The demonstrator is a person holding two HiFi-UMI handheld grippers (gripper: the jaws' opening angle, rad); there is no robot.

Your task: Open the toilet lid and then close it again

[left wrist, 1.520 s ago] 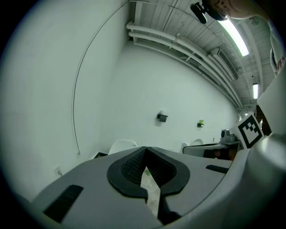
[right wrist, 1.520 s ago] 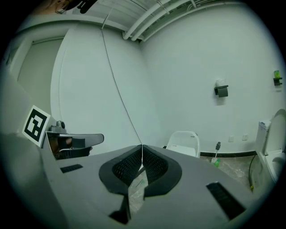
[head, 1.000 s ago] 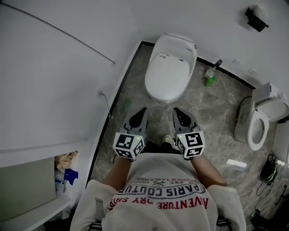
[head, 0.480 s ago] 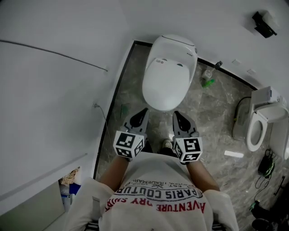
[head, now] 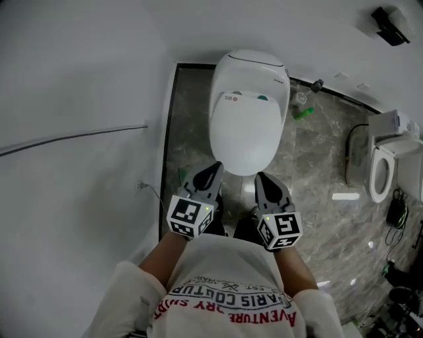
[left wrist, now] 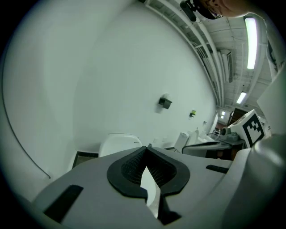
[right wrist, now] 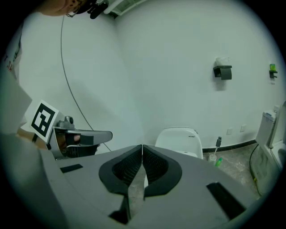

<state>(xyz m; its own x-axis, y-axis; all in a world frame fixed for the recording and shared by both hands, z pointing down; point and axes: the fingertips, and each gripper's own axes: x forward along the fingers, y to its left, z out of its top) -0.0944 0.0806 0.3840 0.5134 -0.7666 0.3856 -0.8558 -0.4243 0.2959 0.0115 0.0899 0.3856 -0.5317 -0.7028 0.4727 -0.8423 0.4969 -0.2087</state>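
Note:
The white toilet stands against the wall with its lid down; it also shows as a white rounded shape in the left gripper view and straight ahead in the right gripper view. Both grippers hang side by side just short of the bowl's front edge. My left gripper is shut, its pads meeting with nothing between them. My right gripper is also shut and empty. Neither touches the toilet.
A white wall runs close on the left with a thin cable along it. A green bottle and a brush sit right of the toilet. A second toilet stands at the far right, and a black holder hangs on the wall.
The person has stepped forward: the toilet has grown nearer and larger, and both grippers have come down toward the front rim of the bowl. The jaws have stayed shut.

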